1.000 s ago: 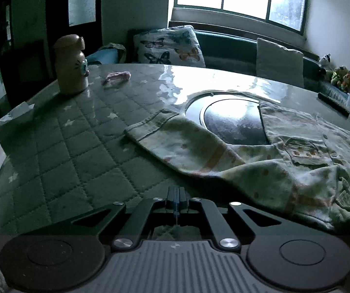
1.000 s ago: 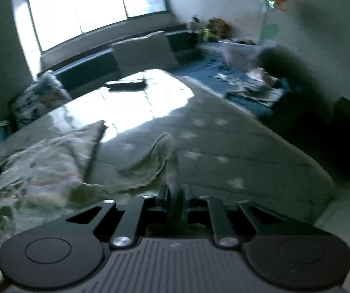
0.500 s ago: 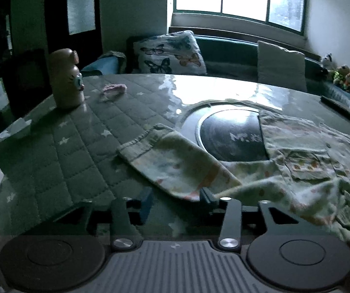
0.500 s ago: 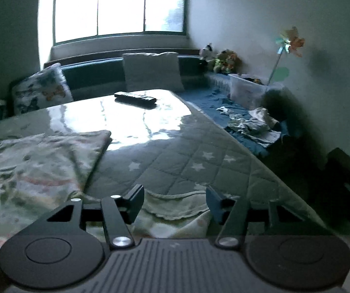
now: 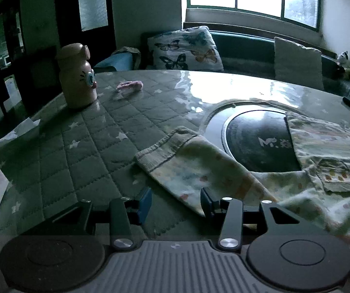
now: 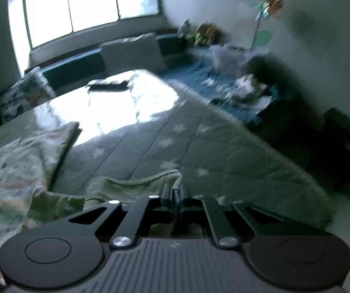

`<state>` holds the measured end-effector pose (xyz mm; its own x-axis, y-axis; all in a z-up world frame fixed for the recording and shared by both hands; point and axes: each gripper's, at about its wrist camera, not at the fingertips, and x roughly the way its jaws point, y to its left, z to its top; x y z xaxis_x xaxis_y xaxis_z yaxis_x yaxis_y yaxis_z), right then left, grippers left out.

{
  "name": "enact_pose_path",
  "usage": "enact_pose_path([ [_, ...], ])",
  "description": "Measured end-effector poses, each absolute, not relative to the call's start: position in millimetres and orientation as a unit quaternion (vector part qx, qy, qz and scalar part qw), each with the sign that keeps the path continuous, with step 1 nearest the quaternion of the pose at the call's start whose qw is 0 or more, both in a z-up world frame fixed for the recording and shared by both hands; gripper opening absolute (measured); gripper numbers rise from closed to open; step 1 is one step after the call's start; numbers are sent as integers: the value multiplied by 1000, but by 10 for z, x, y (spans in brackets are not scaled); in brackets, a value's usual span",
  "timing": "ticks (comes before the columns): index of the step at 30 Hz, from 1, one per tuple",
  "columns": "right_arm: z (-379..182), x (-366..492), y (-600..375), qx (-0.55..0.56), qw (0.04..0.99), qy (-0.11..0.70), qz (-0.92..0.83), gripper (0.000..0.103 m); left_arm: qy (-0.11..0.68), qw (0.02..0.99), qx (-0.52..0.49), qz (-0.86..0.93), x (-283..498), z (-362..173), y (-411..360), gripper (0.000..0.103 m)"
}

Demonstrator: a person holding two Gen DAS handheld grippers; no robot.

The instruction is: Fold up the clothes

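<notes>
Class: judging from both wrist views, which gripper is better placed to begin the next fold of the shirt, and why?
Probably the right. The right gripper is shut on the shirt's right sleeve cuff, ready to carry it over. The left gripper is open, with the left sleeve just ahead, ungripped.

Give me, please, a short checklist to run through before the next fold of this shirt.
1. Left claw open at the left sleeve: ok.
2. Sleeve between its fingers: not ok, only the edge reaches the right finger.
3. Right claw shut on the other sleeve's cuff: ok.
4. Shirt body flat: not ok, bunched near the camera.
5. Bottle clear of the shirt: ok.
</notes>
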<state>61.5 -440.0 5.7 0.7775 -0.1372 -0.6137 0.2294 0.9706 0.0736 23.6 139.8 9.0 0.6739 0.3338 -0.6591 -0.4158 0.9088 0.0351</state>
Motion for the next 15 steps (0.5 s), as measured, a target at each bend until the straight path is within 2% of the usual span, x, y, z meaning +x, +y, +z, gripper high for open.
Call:
enact_pose_path([
  [4, 115, 485, -4440, 46, 937, 308, -159, 5, 347, 910, -70, 217, 298, 75, 1505, 48],
  [6, 107, 444, -4459, 42, 932, 317, -173, 10, 345, 910, -76, 220, 337, 73, 1560, 47],
  [8, 103, 414, -4473, 41, 930, 318, -180, 11, 344, 908, -78, 225, 389, 60, 1606, 47],
  [11, 145, 372, -4457, 48, 935, 308, -168, 31, 350, 903, -78, 238, 471, 9, 1678, 48],
  [13, 182, 377, -4413, 44, 940, 299, -155, 34, 353, 899, -79, 247, 506, -29, 1727, 48],
  [15, 222, 381, -4351, 32, 946, 293, -138, 43, 357, 896, -84, 250, 533, -74, 1782, 48],
])
